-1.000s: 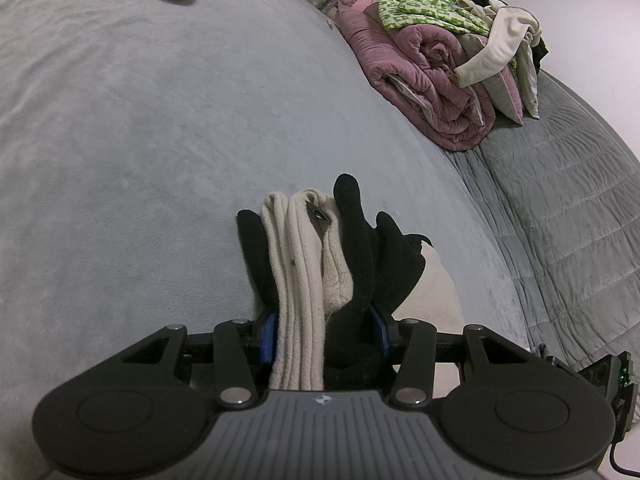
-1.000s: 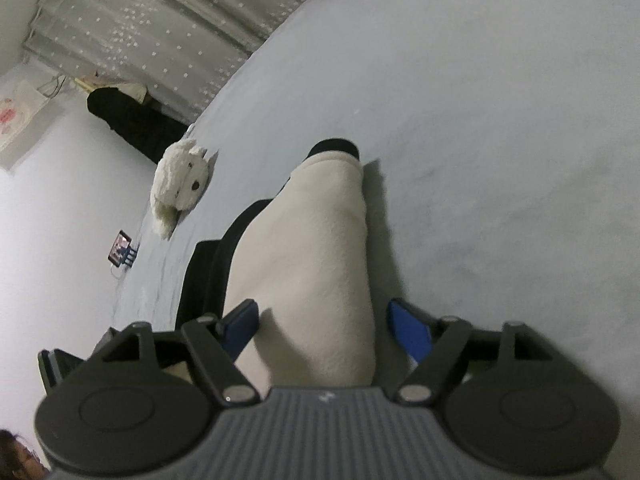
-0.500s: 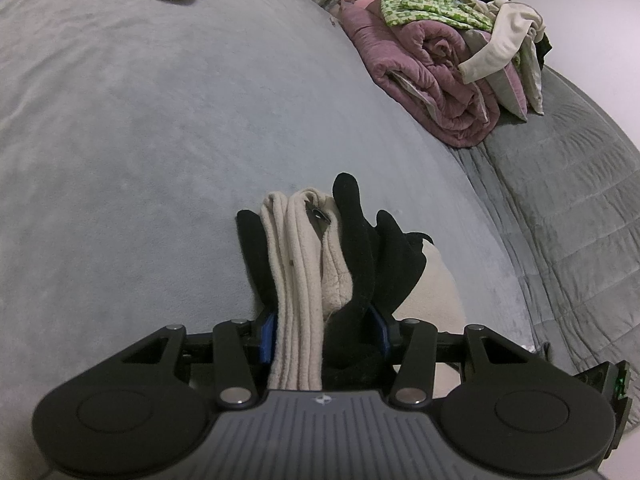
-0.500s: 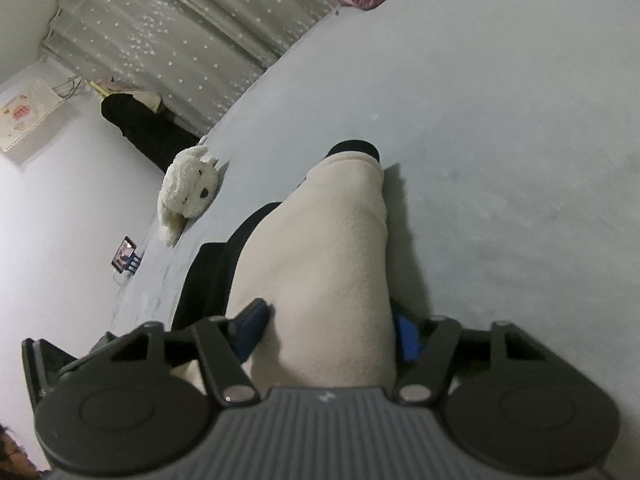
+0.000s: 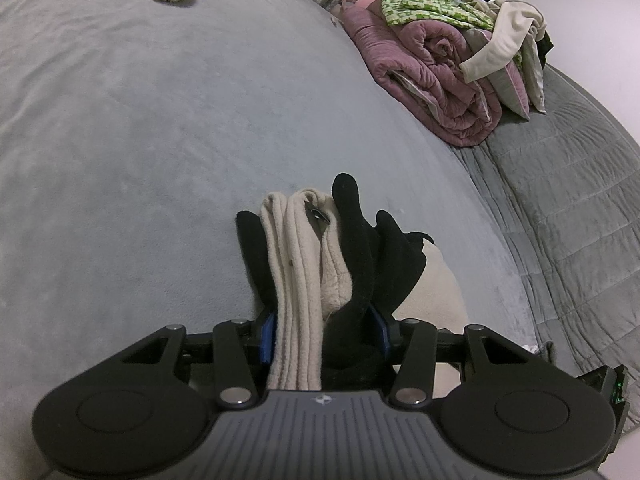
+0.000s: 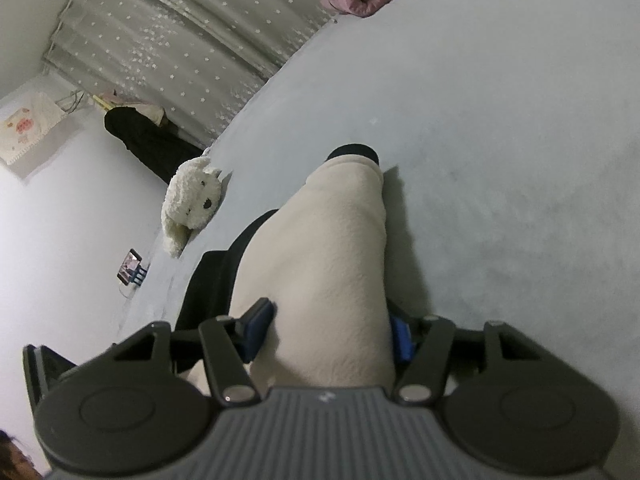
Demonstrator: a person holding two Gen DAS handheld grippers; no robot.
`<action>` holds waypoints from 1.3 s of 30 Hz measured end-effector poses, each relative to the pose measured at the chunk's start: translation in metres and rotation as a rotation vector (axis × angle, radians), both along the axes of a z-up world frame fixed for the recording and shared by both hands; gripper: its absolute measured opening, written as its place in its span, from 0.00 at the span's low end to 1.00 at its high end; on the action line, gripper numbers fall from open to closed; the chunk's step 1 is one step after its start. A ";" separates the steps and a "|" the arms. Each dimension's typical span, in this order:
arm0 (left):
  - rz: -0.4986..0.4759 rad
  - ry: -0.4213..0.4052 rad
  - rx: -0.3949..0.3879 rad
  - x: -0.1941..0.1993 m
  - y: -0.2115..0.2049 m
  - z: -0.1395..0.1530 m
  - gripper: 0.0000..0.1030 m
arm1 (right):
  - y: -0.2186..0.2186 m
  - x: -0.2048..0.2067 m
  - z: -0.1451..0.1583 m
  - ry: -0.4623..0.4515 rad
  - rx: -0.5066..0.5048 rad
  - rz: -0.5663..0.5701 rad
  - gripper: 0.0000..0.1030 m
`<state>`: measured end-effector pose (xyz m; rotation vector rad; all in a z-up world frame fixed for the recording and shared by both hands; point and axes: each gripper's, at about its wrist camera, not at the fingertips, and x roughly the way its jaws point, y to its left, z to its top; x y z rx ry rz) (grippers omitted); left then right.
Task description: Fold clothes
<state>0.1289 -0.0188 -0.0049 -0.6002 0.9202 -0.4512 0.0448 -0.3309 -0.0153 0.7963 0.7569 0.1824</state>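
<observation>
A cream and black fleece garment lies on the grey bed blanket. One bunched end of it stands up between the pads of my left gripper, which is shut on its cream and black folds. In the right wrist view the same garment shows as a cream sleeve-like length with a black cuff at its far end. My right gripper is shut on its near end, both blue pads pressing into the fleece. The garment's part beneath both grippers is hidden.
A heap of clothes on a rolled pink quilt sits at the back right, beside a grey quilted cover. A white plush dog lies near the bed's far edge. A phone on a stand and a starred curtain are beyond it.
The right gripper's jaws came in from wide apart onto the cream fleece, and its view tipped slightly. The left gripper and its bundle stayed put.
</observation>
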 end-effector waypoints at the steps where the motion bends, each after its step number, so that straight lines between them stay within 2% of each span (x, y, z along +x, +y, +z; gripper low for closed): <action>1: 0.000 -0.002 0.001 0.000 0.000 0.000 0.45 | 0.001 0.000 0.000 -0.002 -0.004 -0.002 0.56; 9: 0.004 -0.014 0.022 0.000 -0.004 -0.001 0.46 | 0.004 -0.003 -0.001 -0.018 -0.025 0.002 0.57; 18: 0.000 -0.016 0.035 0.002 -0.004 -0.001 0.46 | 0.012 -0.008 -0.004 -0.086 -0.074 -0.022 0.57; 28: -0.006 -0.015 0.036 0.003 -0.004 -0.004 0.46 | 0.010 -0.007 -0.005 -0.072 -0.042 -0.040 0.58; 39: -0.009 -0.032 0.053 0.000 -0.006 0.002 0.40 | 0.020 -0.009 0.002 -0.077 -0.112 -0.055 0.50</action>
